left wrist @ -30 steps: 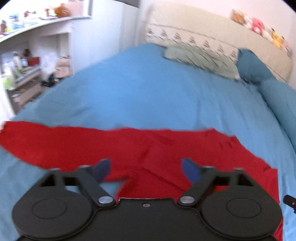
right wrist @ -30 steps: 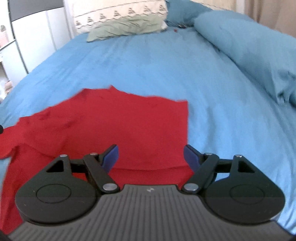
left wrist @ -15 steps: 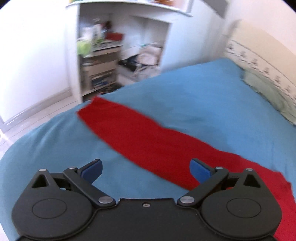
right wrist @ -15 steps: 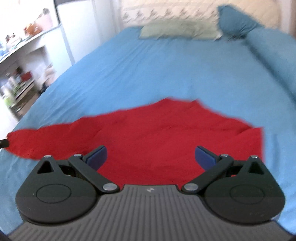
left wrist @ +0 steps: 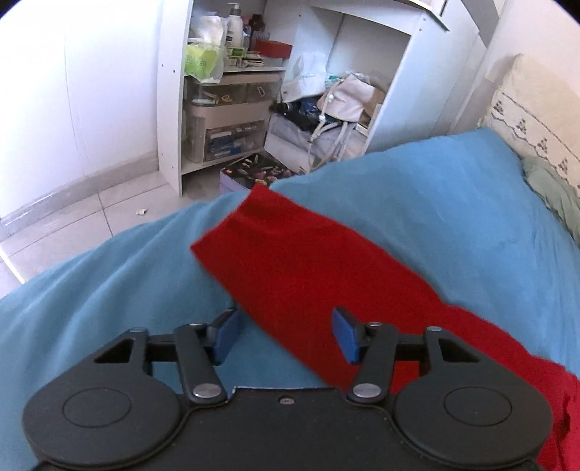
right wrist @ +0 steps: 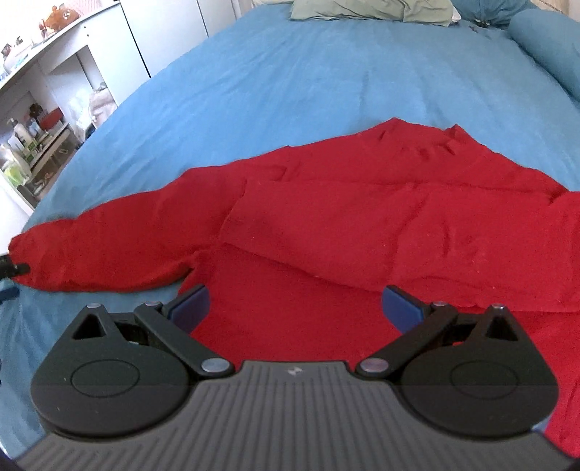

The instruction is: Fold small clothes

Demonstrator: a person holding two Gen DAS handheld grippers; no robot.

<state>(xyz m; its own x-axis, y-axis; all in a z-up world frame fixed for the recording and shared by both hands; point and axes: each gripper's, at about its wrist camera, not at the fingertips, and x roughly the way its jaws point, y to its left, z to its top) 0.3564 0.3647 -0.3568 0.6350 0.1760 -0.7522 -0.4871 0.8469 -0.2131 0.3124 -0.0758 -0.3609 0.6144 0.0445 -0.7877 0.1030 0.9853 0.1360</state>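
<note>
A red long-sleeved top (right wrist: pixel 362 224) lies on the blue bed sheet (right wrist: pixel 290 90), one sleeve folded across its body and the other sleeve (right wrist: pixel 108 246) stretched out to the left. In the left wrist view that sleeve (left wrist: pixel 308 261) runs from the bed's edge back toward my left gripper (left wrist: pixel 286 335), which is open and empty, its fingers astride the sleeve's near part. My right gripper (right wrist: pixel 295 308) is open and empty just above the top's lower body.
A white shelf unit (left wrist: pixel 232 90) with bottles, drawers and bags stands past the bed's left edge, above a tiled floor (left wrist: pixel 90 217). A green pillow (right wrist: pixel 369 9) and blue pillows (right wrist: pixel 543 40) lie at the head of the bed.
My left gripper has swung left from the top's body to the outstretched sleeve near the bed's edge. My right gripper has turned left over the top's body. Both stayed open.
</note>
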